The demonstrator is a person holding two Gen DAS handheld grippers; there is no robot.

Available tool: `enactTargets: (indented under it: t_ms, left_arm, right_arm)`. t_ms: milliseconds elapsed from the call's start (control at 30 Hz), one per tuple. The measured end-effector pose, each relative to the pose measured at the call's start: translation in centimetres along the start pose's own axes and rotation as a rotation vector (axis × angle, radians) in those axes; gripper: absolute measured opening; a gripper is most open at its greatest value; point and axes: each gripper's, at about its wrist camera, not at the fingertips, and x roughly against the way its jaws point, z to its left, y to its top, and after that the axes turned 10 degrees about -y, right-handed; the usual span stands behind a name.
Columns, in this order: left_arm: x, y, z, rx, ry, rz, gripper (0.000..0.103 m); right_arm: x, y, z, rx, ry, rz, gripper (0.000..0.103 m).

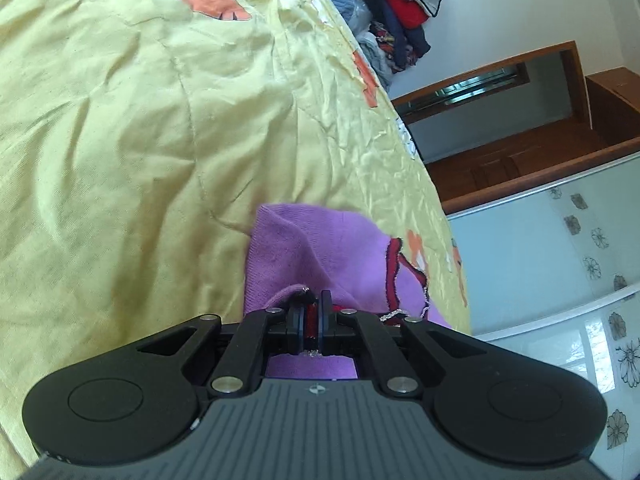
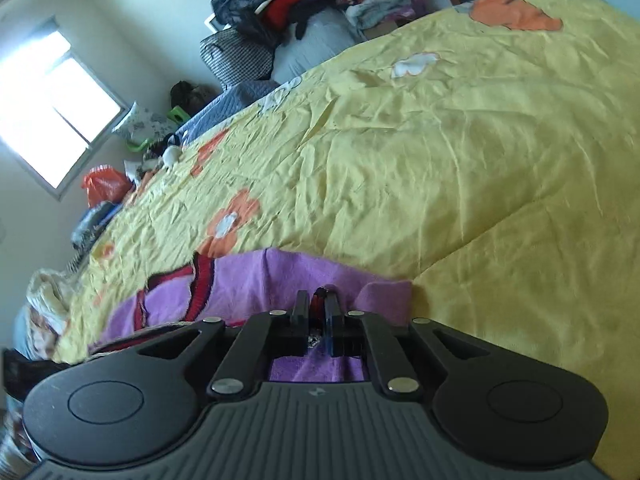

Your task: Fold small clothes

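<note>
- A purple garment (image 1: 296, 248) with red trim (image 1: 394, 276) is being held over the yellow bedspread (image 1: 120, 140), near its edge.
- Left gripper (image 1: 313, 300): jaws are being kept nearly together, with a red-trimmed edge of the garment pinched between them.
- Right gripper (image 2: 318, 300): jaws are likewise being kept narrow, clamped on another red-edged part of the same garment (image 2: 256, 276).
- In the right view the cloth is being spread leftward from the jaws, with the red trim (image 2: 202, 280) curving across it (whether it is a neckline or a hem cannot be told).
- The bedspread (image 2: 440, 160) is seen wrinkled, with orange and white flower patches (image 2: 230, 224).
- A clothes pile (image 1: 400, 4) is being shown at the bed's far side.
- A window (image 2: 52, 108) is being seen on the right view's left side.
</note>
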Motion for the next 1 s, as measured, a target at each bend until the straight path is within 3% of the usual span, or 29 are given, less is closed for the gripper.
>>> enactTargets:
  t_ms: [100, 167, 200, 233, 300, 333, 433, 533, 633, 833, 900, 933, 1000]
  left_arm:
    - [1.9, 0.1, -1.2, -0.036, 0.012, -0.070, 0.039]
    - [3.9, 0.4, -2.6, -0.102, 0.028, -0.146, 0.083]
    - [4.6, 0.5, -3.1, -0.117, 0.026, -0.164, 0.082]
    - [5.1, 0.6, -3.6, -0.111, 0.009, -0.161, 0.074]
    - [5.6, -0.3, -5.1, -0.143, -0.040, -0.121, 0.072]
    - [5.6, -1.3, -6.1, -0.176, -0.011, -0.096, 0.072]
    - [6.5, -5.9, -7.4, -0.216, 0.035, 0.008, 0.073]
    - [8.9, -11.3, -6.6, -0.254, 0.109, 0.065, 0.075]
    - [11.1, -15.4, -5.2, -0.294, 0.182, 0.086, 0.080]
    - [10.8, -17.1, -4.2, -0.259, 0.111, 0.082, 0.082]
    - [9.4, -16.8, -4.6, -0.248, 0.091, 0.106, 0.079]
    - [8.8, -16.8, -4.6, -0.239, 0.092, 0.110, 0.072]
    - [8.0, -16.9, -5.0, -0.253, 0.096, 0.122, 0.034]
  right_arm:
    - [2.1, 0.0, 0.5, 0.016, -0.011, -0.048, 0.035]
    - [3.7, -0.2, 0.7, 0.037, 0.006, -0.093, 0.090]
    - [4.4, -0.3, 1.0, 0.062, 0.011, -0.114, 0.094]
    - [4.9, -0.5, 1.5, 0.100, 0.023, -0.126, 0.094]
    - [5.6, -1.2, 2.0, 0.125, 0.082, -0.128, 0.094]
    - [5.6, -1.5, 2.4, 0.135, 0.108, -0.112, 0.092]
    - [6.8, -3.6, 3.5, 0.244, -0.003, -0.104, 0.091]
    - [10.3, -7.0, 1.4, 0.257, 0.014, -0.131, 0.087]
    - [13.1, -10.2, -1.5, 0.209, 0.033, -0.113, 0.060]
    - [13.2, -12.7, -4.1, 0.138, 0.079, -0.054, 0.056]
    - [12.6, -13.3, -3.8, 0.137, 0.106, -0.019, 0.047]
    - [12.5, -13.6, -3.6, 0.140, 0.130, -0.006, 0.034]
    - [12.5, -14.5, -2.4, 0.190, 0.105, 0.002, 0.021]
